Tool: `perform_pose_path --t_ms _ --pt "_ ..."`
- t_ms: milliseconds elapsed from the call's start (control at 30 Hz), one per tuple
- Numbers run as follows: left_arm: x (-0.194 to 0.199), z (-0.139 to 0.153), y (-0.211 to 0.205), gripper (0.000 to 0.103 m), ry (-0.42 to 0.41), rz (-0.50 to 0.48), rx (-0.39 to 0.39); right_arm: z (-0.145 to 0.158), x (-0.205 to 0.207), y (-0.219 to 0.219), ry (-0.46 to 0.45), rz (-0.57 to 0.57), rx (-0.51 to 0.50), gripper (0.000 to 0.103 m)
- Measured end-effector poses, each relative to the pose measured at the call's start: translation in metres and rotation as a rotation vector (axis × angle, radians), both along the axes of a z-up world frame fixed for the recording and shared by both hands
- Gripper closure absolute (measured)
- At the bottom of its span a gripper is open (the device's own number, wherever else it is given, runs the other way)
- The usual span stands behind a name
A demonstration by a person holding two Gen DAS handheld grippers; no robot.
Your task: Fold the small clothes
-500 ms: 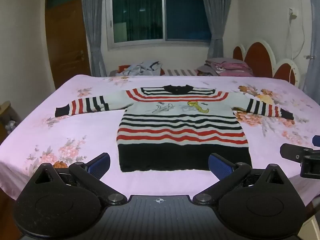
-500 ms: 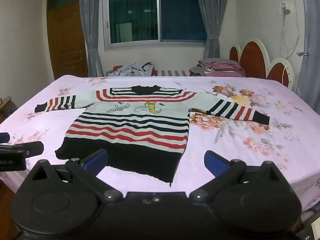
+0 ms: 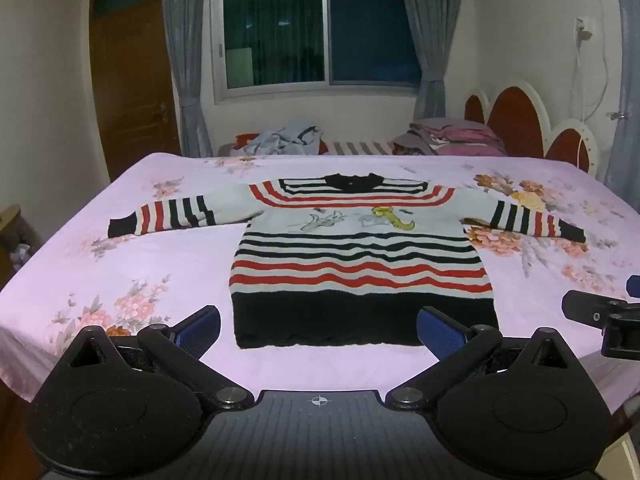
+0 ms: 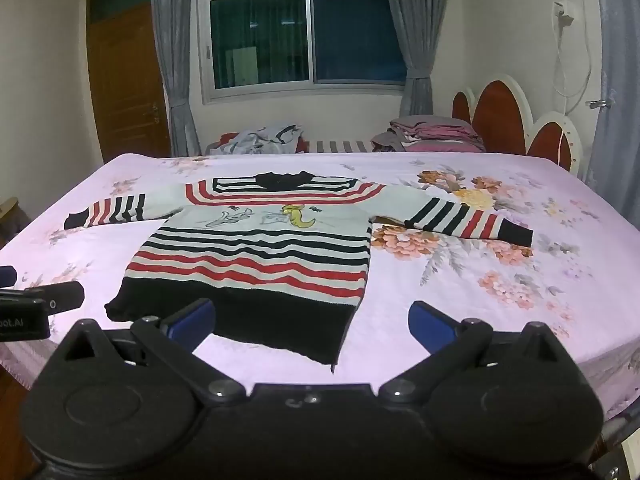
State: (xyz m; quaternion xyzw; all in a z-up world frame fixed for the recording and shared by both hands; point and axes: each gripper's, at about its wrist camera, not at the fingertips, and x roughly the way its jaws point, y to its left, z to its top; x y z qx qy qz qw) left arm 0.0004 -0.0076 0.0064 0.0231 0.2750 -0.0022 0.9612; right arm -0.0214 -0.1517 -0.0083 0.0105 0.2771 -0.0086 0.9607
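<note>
A small striped sweater (image 3: 360, 256), red, black and white with a cartoon print, lies flat on the pink floral bed sheet (image 3: 160, 264), both sleeves spread out. It also shows in the right wrist view (image 4: 256, 256). My left gripper (image 3: 318, 330) is open and empty, just in front of the black hem. My right gripper (image 4: 312, 326) is open and empty, over the hem's right corner. The right gripper's tip shows at the right edge of the left wrist view (image 3: 600, 316).
A pile of clothes (image 3: 280, 142) and folded pink bedding (image 3: 452, 140) lie beyond the bed's far edge. A red and white headboard (image 3: 532, 128) stands at the right. A wooden door (image 3: 132, 88) is at the left, a window behind.
Both views have shifted only slightly; the grippers stay open in front of the hem and the sweater has not moved.
</note>
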Motion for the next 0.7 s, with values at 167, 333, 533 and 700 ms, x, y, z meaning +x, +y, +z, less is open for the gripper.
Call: perform_pose_path --t_ms 167,333,533,700 --pt "0.0006 0.0003 -0.0001 0.0 0.003 0.002 0.001 -0.0038 0.0022 -0.0017 -0.001 -0.007 0.007 0.0" --pt "0.0007 -0.0007 0.0022 0.0 0.0 0.005 0.001 -0.0027 0.0013 -0.0014 -0.002 -0.007 0.008 0.0" --pt "0.0013 -0.0015 0.0022 0.0 0.001 0.004 0.004 -0.0028 0.0017 0.0015 -0.002 -0.007 0.008 0.0" --pt "0.0024 -0.0015 0.0014 0.0 0.0 0.007 0.002 -0.0026 0.0017 0.0018 -0.001 -0.007 0.008 0.0"
